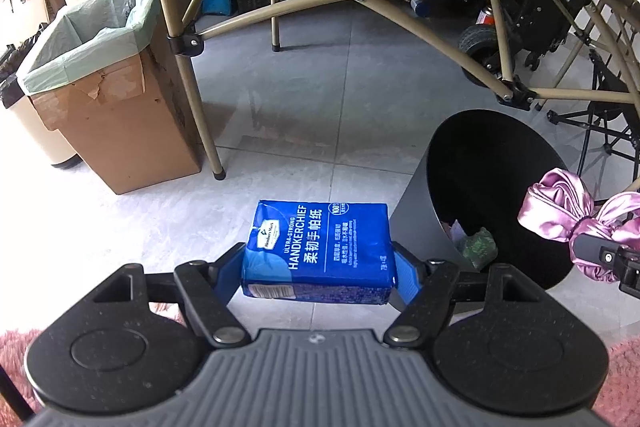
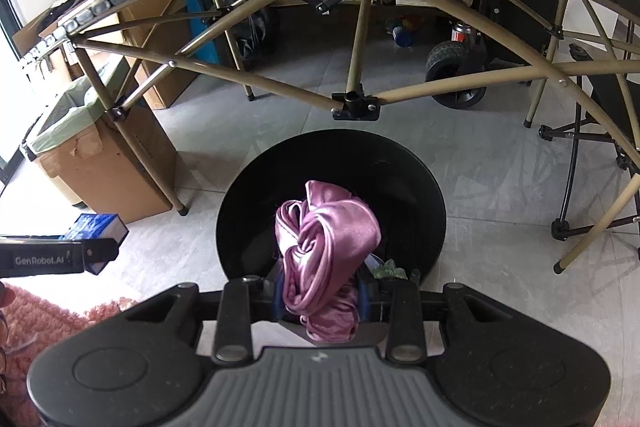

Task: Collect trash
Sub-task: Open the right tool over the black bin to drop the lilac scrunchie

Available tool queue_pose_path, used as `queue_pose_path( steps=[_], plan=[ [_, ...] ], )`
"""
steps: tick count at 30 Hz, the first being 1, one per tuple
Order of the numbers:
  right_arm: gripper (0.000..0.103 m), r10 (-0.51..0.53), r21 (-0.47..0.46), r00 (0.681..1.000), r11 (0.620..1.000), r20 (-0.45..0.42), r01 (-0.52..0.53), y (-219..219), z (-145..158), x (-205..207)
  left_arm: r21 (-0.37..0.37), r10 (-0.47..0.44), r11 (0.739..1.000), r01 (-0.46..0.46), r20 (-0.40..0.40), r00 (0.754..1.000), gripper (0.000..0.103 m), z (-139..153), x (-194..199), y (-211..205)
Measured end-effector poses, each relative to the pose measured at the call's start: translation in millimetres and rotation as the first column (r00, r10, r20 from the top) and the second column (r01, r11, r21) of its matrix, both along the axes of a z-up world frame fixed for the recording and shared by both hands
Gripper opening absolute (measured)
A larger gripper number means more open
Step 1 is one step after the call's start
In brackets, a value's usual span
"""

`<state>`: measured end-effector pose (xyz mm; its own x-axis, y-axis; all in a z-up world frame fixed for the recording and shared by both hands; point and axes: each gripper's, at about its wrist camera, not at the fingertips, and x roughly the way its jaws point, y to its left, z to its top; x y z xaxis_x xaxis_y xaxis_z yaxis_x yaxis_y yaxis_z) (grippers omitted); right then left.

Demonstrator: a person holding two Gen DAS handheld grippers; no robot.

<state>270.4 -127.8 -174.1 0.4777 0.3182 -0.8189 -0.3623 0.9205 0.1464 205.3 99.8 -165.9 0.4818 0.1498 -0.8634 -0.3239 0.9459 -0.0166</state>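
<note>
Biggest thing in play is the black bin, standing on the grey tile floor just in front of the folding table frame, and it's clearly your target. There's already some stuff at the bottom of it, a green scrap and something pale, hard to say what exactly.

Over on the left is a cardboard box lined with a green bag; I'd guess that's not where these two go, but I can't say for sure.

Your right gripper is closed tight on the pink satin scrunchie, which hangs bunched up right over the bin's mouth from that camera. That one looks ready to drop. Tip: it's soft and slinky, so spread the fingers fully and give it a moment, because fabric like that can snag on a pad instead of falling.

Your left gripper is clamped on the blue handkerchief tissue pack across its width, fingers pressing both sides. It's beside the bin on the left, not over the opening yet. Slide it across until the pack sits above the dark hole before you let go; it's boxy and could clip the rim.

Both grippers are pitched steeply down at the floor, side by side, which is a decent angle for a clean drop.
</note>
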Motion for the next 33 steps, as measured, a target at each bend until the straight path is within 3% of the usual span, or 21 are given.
queue_pose_path(
  steps=[13, 17, 19, 21, 22, 23, 33],
  plan=[
    [0.032, -0.018, -0.016, 0.999, 1.0, -0.049, 0.018, 14, -18, 32, 0.006, -0.003, 1.0, 0.003, -0.024, 1.0, 0.074, -7, 15, 2],
    [0.037, -0.021, -0.028, 0.998, 0.999, -0.055, 0.019, 20, -22, 38, 0.002, 0.0, 1.0, 0.0, -0.031, 1.0, 0.074, -9, 15, 4],
    [0.046, -0.034, -0.025, 0.998, 0.999, -0.057, 0.033, 22, -22, 40, 0.001, 0.003, 1.0, -0.003, -0.032, 0.999, 0.074, -9, 16, 4],
    [0.07, -0.043, -0.033, 0.997, 0.999, -0.063, 0.041, 23, -25, 42, -0.003, 0.003, 1.0, -0.003, -0.031, 1.0, 0.074, -9, 15, 5],
    [0.093, -0.048, -0.042, 0.997, 0.998, -0.068, 0.045, 24, -26, 43, -0.004, 0.003, 1.0, -0.004, -0.032, 0.999, 0.074, -10, 15, 5],
    [0.102, -0.054, -0.05, 0.996, 0.997, -0.068, 0.051, 24, -27, 43, -0.005, 0.004, 1.0, -0.004, -0.034, 0.999, 0.074, -10, 15, 6],
    [0.103, -0.086, -0.048, 0.994, 0.995, -0.074, 0.083, 19, -34, 45, -0.011, 0.002, 1.0, -0.003, -0.035, 0.999, 0.074, -11, 13, 7]
  ],
)
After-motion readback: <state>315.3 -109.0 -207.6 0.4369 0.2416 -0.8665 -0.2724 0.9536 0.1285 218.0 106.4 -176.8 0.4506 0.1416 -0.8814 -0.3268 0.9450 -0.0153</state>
